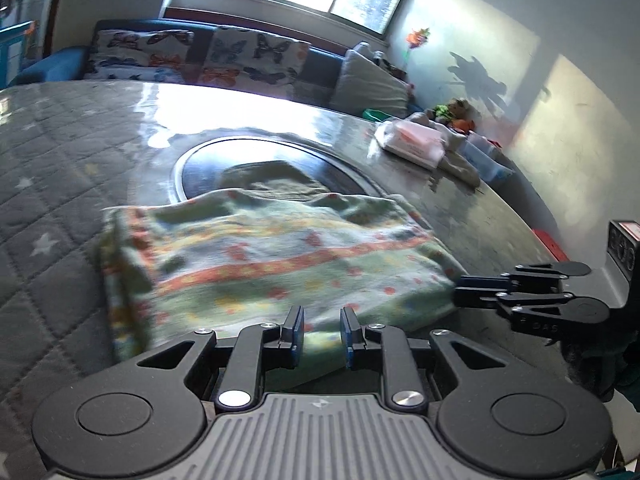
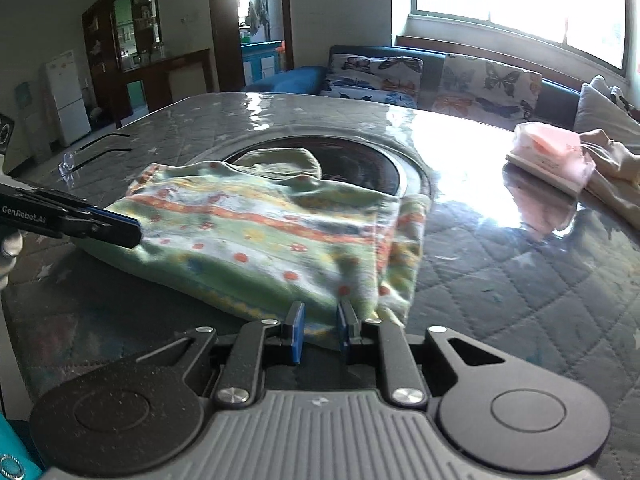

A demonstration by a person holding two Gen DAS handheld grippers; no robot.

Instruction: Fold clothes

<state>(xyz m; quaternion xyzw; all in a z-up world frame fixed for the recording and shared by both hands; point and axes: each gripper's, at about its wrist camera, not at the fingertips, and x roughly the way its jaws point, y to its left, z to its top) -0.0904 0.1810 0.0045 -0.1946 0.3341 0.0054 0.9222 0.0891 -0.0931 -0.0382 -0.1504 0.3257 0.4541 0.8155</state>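
jaws: though narrowly parted, both the left gripper (image 1: 322, 334) and right gripper (image 2: 320, 330) pinch the near hem of the patterned garment (image 1: 272, 256), on the table (image 1: 60, 184).
around: pink packet (image 2: 550, 154) far right.
right view only: glasses (image 2: 86, 156) far left.

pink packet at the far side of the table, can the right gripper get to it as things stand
Probably not right away: the right gripper is pinching the patterned cloth's near edge. The tabletop toward the pink packet looks clear otherwise.
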